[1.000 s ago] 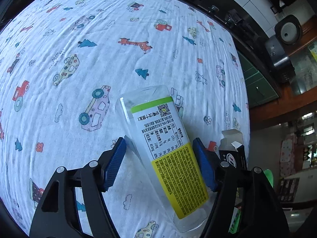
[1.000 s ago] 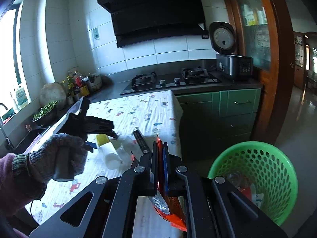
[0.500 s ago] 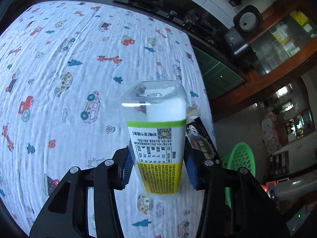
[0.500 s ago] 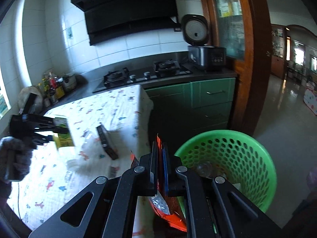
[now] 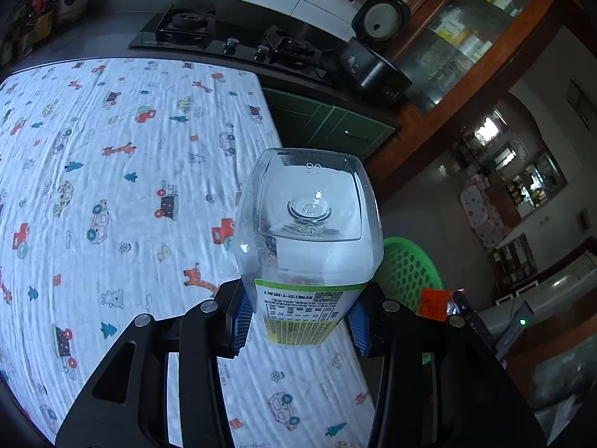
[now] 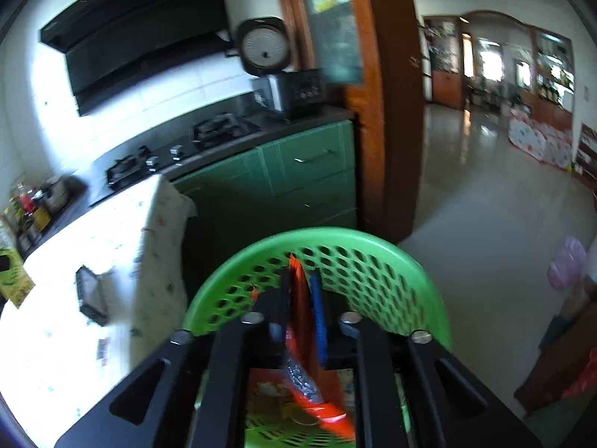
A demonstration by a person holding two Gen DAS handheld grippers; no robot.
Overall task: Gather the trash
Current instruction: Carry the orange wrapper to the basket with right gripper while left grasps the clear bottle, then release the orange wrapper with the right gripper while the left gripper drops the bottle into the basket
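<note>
A: Table with printed cloth (image 5: 112, 186), green perforated basket (image 6: 335, 257) on the floor beside its edge.

B: Left gripper (image 5: 298, 321)?

A: Clenched on the clear plastic bottle (image 5: 309, 231), base toward camera, lifted above the cloth.

B: Right gripper (image 6: 302, 310)?

A: Over the basket. Jaws have just been opening; orange wrapper (image 6: 302, 336) is between them, right-hand pad apart from it.

A rice cooker (image 5: 377, 50) stands beside the gas hob (image 5: 238, 39).
</note>
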